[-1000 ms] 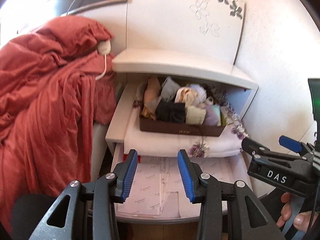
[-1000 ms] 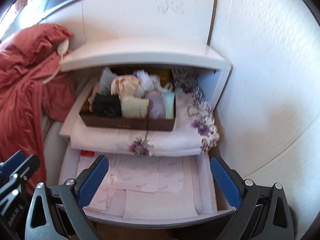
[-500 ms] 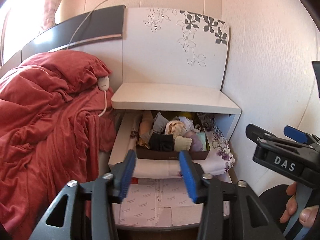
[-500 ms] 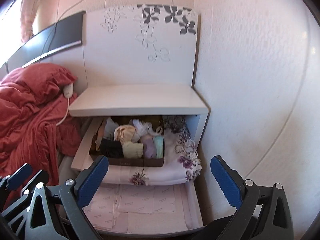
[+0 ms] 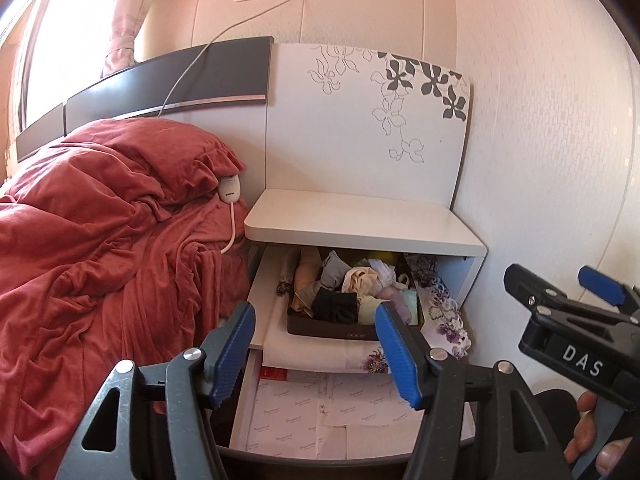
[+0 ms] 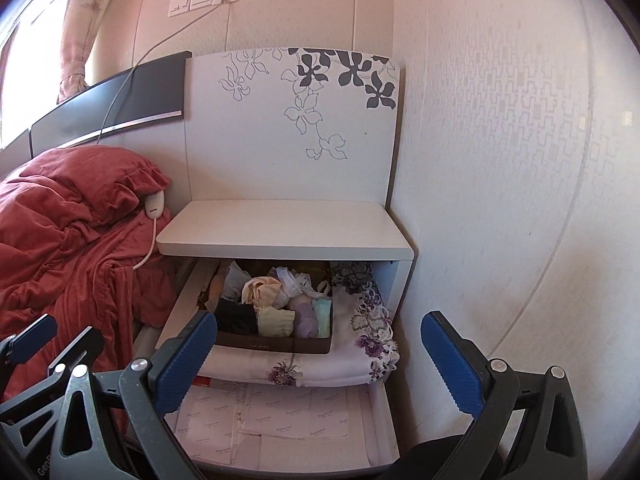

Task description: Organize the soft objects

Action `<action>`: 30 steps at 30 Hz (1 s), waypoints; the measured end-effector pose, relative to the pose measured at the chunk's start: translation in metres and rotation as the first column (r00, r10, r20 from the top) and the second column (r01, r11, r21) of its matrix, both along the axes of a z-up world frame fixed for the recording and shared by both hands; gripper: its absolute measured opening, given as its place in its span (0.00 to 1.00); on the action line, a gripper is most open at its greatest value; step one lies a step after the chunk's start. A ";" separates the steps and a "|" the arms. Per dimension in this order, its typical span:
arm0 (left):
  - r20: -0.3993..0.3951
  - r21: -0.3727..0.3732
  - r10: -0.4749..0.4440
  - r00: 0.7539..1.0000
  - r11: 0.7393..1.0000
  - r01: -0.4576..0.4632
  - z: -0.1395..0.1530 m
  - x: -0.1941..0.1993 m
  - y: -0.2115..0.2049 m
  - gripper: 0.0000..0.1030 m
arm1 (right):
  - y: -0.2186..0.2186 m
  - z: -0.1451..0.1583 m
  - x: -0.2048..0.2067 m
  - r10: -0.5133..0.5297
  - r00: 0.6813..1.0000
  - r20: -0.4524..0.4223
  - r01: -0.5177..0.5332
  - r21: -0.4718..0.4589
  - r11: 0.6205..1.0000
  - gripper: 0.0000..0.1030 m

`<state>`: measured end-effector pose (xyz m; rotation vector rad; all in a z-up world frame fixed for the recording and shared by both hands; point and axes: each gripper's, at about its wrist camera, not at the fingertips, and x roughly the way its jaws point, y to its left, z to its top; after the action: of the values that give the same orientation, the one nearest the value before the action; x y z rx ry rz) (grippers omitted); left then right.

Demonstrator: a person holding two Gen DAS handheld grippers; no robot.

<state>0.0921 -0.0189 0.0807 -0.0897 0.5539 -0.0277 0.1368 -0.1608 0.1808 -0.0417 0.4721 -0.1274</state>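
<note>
A brown box [image 5: 348, 334] [image 6: 272, 346] packed with folded soft items sits in the upper open drawer of a white nightstand [image 5: 360, 220]. Among them are a black piece [image 5: 334, 306] [image 6: 236, 318] and a pale yellow piece [image 6: 276, 320]. Under the box lies a folded floral cloth [image 5: 444, 316] [image 6: 372, 320]. My left gripper [image 5: 314, 320] hangs in front of the drawers, its jaws opening with nothing between them. My right gripper [image 6: 320, 320] stands wide open and empty beside it, and also shows at the right of the left wrist view [image 5: 560, 300].
A red blanket [image 5: 100, 240] covers the bed on the left, with a white corded controller [image 5: 229, 190] lying on it. The lower drawer [image 5: 320, 412] is pulled out and lined with printed paper. A patterned wall [image 6: 500, 160] closes the right side. A hand [image 5: 592, 440] holds the right gripper.
Both grippers have risen and drawn back from the drawers, so the headboard and wall sockets now show. The left jaws have spread wider.
</note>
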 end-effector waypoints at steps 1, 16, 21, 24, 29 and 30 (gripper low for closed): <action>0.004 0.001 0.005 1.000 1.000 -0.005 0.002 -0.001 0.000 0.64 | -0.001 0.000 -0.001 0.001 1.000 -0.003 -0.001 0.011 1.000 1.00; 0.036 0.058 0.062 0.997 0.996 -0.064 0.011 -0.014 -0.008 0.75 | -0.005 -0.002 -0.005 -0.030 0.999 -0.011 0.029 -0.012 0.999 1.00; 0.036 0.044 0.068 0.997 0.997 -0.070 0.010 -0.014 -0.009 0.75 | -0.007 -0.003 -0.006 -0.036 0.999 -0.014 0.036 -0.007 0.999 1.00; 0.043 0.047 0.063 0.997 0.997 -0.065 0.009 -0.015 -0.010 0.75 | -0.005 -0.005 -0.005 -0.025 0.999 -0.020 0.024 -0.011 1.000 1.00; 0.036 0.035 0.044 0.998 0.998 -0.045 0.007 -0.014 -0.010 0.75 | -0.004 -0.009 -0.003 -0.018 0.999 -0.028 0.017 -0.012 1.000 1.00; 0.033 0.031 0.042 0.999 0.999 -0.043 0.006 -0.014 -0.010 0.75 | -0.004 -0.009 -0.003 -0.019 0.999 -0.028 0.019 -0.010 1.000 1.00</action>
<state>0.0779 -0.0285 0.0869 -0.0701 0.5195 0.0206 0.1335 -0.1647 0.1720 -0.0490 0.5004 -0.1478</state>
